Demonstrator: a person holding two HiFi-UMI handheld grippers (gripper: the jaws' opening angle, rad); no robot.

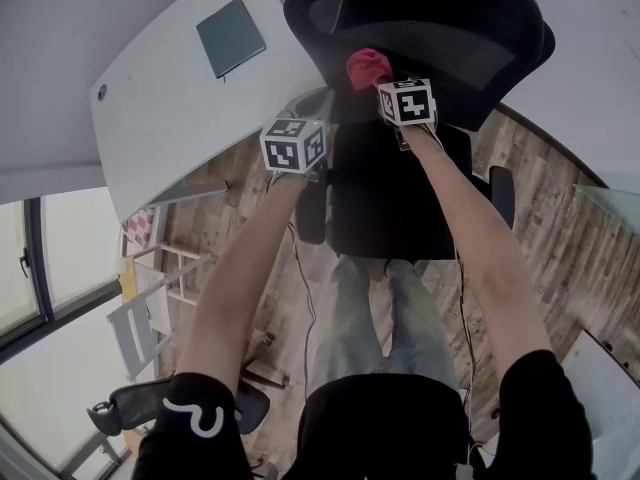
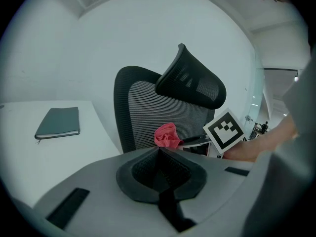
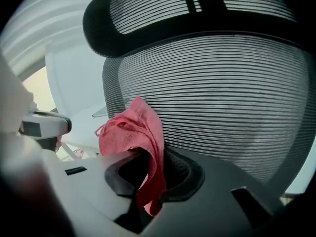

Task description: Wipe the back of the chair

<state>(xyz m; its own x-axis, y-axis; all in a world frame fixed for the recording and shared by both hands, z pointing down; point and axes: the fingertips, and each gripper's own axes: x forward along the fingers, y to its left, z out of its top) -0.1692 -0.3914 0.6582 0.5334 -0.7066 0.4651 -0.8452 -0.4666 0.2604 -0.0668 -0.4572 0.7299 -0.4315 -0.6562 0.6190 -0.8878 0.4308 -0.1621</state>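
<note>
A black office chair has a mesh backrest and a headrest. My right gripper is shut on a red cloth. The cloth is bunched up right at the left part of the mesh; I cannot tell if it touches. My left gripper hangs beside the right one, a little back from the chair, its jaws together with nothing between them.
A white desk stands left of the chair with a dark notebook on it. The chair's seat is below my arms. On the wood floor at lower left stand a white rack and another chair.
</note>
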